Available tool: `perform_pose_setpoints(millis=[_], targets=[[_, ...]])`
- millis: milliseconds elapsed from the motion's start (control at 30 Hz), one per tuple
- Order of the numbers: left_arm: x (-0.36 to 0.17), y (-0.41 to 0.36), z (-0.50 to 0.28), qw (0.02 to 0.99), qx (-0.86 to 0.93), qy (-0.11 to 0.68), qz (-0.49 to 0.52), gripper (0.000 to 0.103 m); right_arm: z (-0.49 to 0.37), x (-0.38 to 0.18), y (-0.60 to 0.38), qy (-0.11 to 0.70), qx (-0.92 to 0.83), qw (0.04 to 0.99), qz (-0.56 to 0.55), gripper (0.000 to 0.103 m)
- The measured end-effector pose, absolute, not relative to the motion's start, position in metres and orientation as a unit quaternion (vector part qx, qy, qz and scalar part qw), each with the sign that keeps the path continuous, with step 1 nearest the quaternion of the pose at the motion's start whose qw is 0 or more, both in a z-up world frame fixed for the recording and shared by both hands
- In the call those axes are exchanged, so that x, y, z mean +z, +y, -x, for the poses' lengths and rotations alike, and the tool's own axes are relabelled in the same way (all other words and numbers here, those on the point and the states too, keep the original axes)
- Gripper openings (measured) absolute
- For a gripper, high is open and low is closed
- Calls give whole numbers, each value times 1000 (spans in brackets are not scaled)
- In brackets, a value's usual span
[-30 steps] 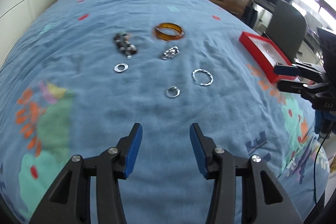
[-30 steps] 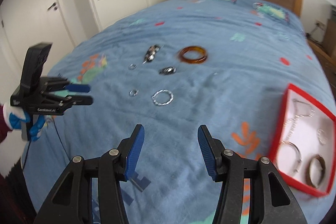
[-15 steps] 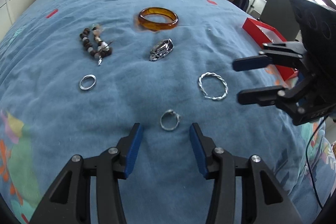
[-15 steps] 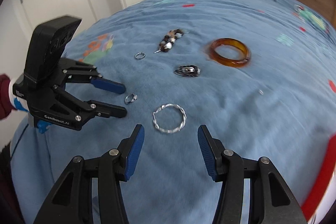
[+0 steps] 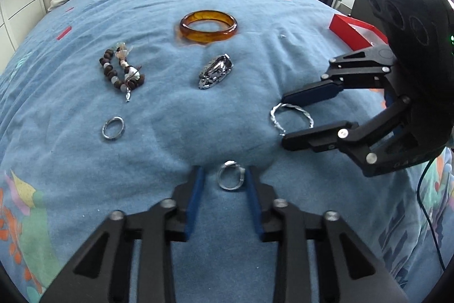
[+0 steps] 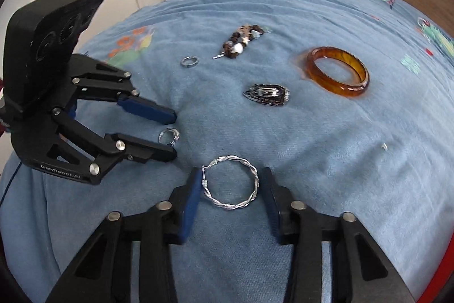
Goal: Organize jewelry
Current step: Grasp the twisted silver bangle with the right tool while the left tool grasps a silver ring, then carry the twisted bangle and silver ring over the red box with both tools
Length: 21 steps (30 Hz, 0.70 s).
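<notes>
left gripper [image 5: 224, 175] is closing around a small ring [image 5: 231, 175], pads not yet touching it. right gripper [image 6: 229, 183] is closing around a twisted hoop [image 6: 231, 186], left pad about touching. both lie mid-bed [image 5: 170, 110]; bangle [image 5: 208, 26] lies toward the headboard, red box [image 5: 354, 31] at the right edge.

- Small silver ring [image 5: 230, 179] with a tiny setting lies flat at bottom centre of the left wrist view, with a blue pad on each side.
- Twisted silver hoop [image 6: 230, 190] lies flat at lower centre of the right wrist view.
- Amber bangle [image 5: 208, 25] sits flat at upper centre of the left wrist view, translucent and glossy.
- Dark metallic brooch-like piece [image 5: 215, 71] lies just below the bangle.
- Brown-and-white bead bracelet [image 5: 121, 72] lies bunched at centre left.
- Plain silver band [image 5: 113, 128] lies flat, below the beads.
</notes>
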<state>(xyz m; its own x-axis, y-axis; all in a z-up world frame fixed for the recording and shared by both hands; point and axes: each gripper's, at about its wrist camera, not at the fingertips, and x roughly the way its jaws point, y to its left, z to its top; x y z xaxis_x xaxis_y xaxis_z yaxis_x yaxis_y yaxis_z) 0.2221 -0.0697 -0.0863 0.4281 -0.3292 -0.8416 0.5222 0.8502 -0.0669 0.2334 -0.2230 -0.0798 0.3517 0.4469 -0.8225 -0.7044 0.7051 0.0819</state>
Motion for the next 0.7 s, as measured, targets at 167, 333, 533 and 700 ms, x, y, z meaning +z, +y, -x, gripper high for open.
perform_pose_setpoints(millis=[167,333,533,700], targets=[[-83,-71,-217,843,-242,469,-103,18,-227,-75,-225,446,346,813,143,40],[-76,-70,-208,846,-235,469,-97,18,-213,-64,-236,448,332,820,131,40],[-54,-76,-191,850,-243,456,-102,18,-189,-42,-262,441,301,837,116,40],[-34,-92,-178,852,-259,442,-104,18,-166,-16,-296,429,268,856,110,40]])
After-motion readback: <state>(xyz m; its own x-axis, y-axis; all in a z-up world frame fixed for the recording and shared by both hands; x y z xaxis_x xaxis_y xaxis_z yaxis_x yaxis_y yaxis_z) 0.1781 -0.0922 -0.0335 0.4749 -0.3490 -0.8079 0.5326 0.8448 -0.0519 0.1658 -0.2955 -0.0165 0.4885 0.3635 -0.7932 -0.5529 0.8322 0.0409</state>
